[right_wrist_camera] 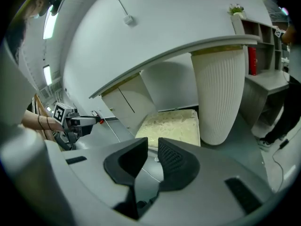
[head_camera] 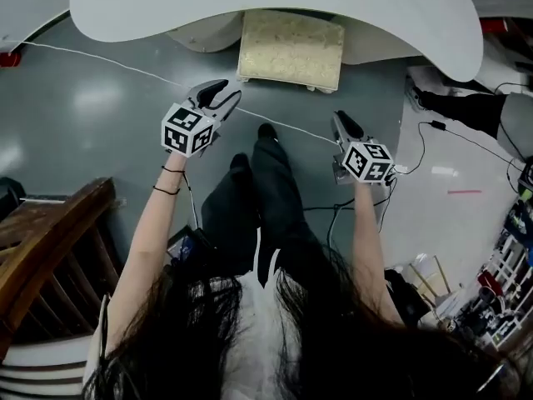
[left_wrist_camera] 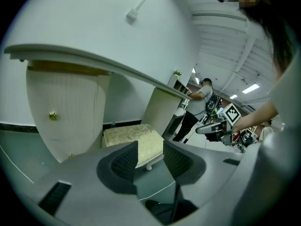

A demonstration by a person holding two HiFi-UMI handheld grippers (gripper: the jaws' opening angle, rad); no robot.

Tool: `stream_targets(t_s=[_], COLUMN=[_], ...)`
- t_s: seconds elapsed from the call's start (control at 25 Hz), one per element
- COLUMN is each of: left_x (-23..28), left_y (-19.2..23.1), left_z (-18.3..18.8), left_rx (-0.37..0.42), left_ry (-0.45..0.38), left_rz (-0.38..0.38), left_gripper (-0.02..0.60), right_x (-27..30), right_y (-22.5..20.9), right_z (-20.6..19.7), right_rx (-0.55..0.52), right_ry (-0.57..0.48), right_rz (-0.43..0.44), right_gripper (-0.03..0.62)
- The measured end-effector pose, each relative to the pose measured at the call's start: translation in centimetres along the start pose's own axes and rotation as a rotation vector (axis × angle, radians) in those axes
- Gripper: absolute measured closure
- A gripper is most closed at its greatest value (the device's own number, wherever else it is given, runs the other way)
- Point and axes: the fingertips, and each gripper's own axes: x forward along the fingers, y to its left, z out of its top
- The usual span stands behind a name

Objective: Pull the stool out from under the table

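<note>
Tabletop first: the white table (head_camera: pixel 125 7) sweeps across the head view from 10 to 2 o'clock, and its ribbed pedestal (right_wrist_camera: pixel 221 93) stands at 1 o'clock in the right gripper view. Below it the grey floor (head_camera: pixel 83 132) looks smooth and glossy.

At 12 o'clock in the head view sits the stool (head_camera: pixel 290 50), a low rectangular seat with a pale patterned cushion. Its near edge pokes out past the table rim and the rest is tucked underneath, just beside the pedestal.

You hold the left gripper (head_camera: pixel 218 97) at 10 o'clock and the right gripper (head_camera: pixel 347 126) at 2 o'clock of your feet. Both are short of the stool, clenched and with nothing between the jaws. You will need to spread them before taking hold.

A thin white cable (head_camera: pixel 108 63) crosses the floor between you and the stool.

Expect the cushion to be soft and to give under the pads, with a stiff frame below it. The stool looks light enough to slide easily on this floor. Pinch the firm near rim at its two corners, not the padded top, and draw it level so that it does not tip. The feet may catch on the cable.

Hidden from you: the far part of the seat, most of the legs bar one small pale foot (left_wrist_camera: pixel 148 166), and whether the stool touches the pedestal.
</note>
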Motion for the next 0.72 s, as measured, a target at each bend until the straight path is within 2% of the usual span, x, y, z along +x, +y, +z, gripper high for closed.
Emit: stream_targets(t_s=[0.16,0.28,0.32,0.4,0.56,0.72], left_x=[6.3,9.1,9.9,11.3,13.0,14.8], left_y=[1.4,3.2,3.7,5.0,7.1,8.4], left_z=[-1.9,-3.4,-4.0,-5.2,-7.3,-8.6], left_rx=[-0.054,-0.139,-0.166,-0.204,-0.252,-0.333], left_ry=[0.084,0.122,0.131,0.148,0.178,0.179], left_rz=[-0.004,0.016,0.022,0.035,0.036,0.0], left_gripper=[0.41,0.356,0.343,0.323,0.277,0.235], right_x=[3.1,5.4,6.2,7.8,10.5,12.7], right_y=[-5.5,-8.1,-9.0,-10.6,-12.8,-15.0], right_z=[-0.5,-1.2,-1.7,-2.8,-4.0,-4.4], right_rx=[0.024,0.039,0.041,0.046,0.09,0.199], right_ry=[0.056,0.099,0.123,0.176,0.218,0.207], right_rz=[0.018,0.044,0.051,0.062,0.067,0.06], right_gripper=[0.522,0.519,0.493,0.365,0.338,0.321])
